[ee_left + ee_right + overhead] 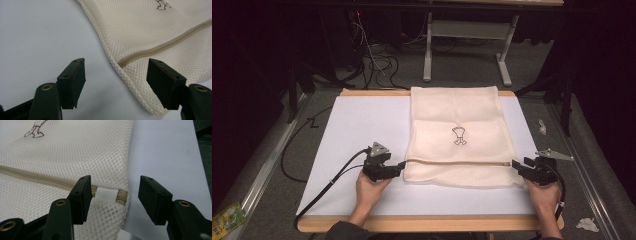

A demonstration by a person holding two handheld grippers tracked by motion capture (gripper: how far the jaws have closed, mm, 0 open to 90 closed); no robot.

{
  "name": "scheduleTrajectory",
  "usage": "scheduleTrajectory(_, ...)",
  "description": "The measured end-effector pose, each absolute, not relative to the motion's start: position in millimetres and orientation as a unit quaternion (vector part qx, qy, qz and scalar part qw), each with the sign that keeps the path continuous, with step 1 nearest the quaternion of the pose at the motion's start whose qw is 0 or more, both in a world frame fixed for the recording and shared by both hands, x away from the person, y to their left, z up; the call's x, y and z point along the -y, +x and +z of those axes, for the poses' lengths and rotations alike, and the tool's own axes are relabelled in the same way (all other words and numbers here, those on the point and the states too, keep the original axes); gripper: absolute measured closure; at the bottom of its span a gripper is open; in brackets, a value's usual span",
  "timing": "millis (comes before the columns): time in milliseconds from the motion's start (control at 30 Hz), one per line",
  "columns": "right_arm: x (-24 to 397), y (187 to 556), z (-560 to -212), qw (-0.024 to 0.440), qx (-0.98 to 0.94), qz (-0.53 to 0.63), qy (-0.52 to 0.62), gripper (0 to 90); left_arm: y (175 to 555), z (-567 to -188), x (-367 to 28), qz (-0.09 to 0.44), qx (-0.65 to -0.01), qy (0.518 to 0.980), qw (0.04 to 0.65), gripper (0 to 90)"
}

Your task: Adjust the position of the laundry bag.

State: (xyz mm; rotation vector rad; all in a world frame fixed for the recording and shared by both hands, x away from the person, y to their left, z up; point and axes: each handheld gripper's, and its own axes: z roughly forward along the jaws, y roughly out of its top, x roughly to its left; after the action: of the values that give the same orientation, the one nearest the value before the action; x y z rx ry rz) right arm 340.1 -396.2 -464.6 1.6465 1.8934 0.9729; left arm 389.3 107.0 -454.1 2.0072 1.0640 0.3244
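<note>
A cream mesh laundry bag (458, 137) lies flat on a white sheet (357, 130) covering the counter (427, 223), slightly right of centre. A tan zipper (457, 162) runs across the bag near its front edge, and a small dark outline drawing (459, 135) sits in the bag's middle.

The left claw (401, 165), held in the person's left hand (371, 189), sits just beside the bag's left edge, level with the zipper. In the left gripper view, its jaws stand wide open, with the bag's edge and the zipper's end (122, 62) between them, and nothing is pinched.

The right claw (515, 165), held in the right hand (544, 194), is at the bag's right edge, at the zipper's other end. In the right gripper view, its jaws are spread apart around a small white tab (106, 194) on the zipper, without pressing on it
</note>
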Motion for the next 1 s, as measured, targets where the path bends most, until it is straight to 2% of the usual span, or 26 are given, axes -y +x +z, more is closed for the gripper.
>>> scheduleTrajectory(400,394,348,-468,0.207,-0.688,0.349,0.601,44.2,408,-463,-74,0.093,-0.437,0.804,0.392,31.9)
scheduleTrajectory(700,387,357,-470,0.195,-0.704,0.324,0.601,44.3,417,-472,-57,0.101,-0.440,0.814,0.366,34.1)
scheduleTrajectory(800,386,358,-470,0.190,-0.709,0.315,0.602,43.4,417,-473,-50,0.131,-0.430,0.827,0.337,36.5)
scheduleTrajectory(1000,383,359,-468,0.189,-0.718,0.303,0.597,44.8,415,-472,-48,0.137,-0.420,0.833,0.333,42.1)
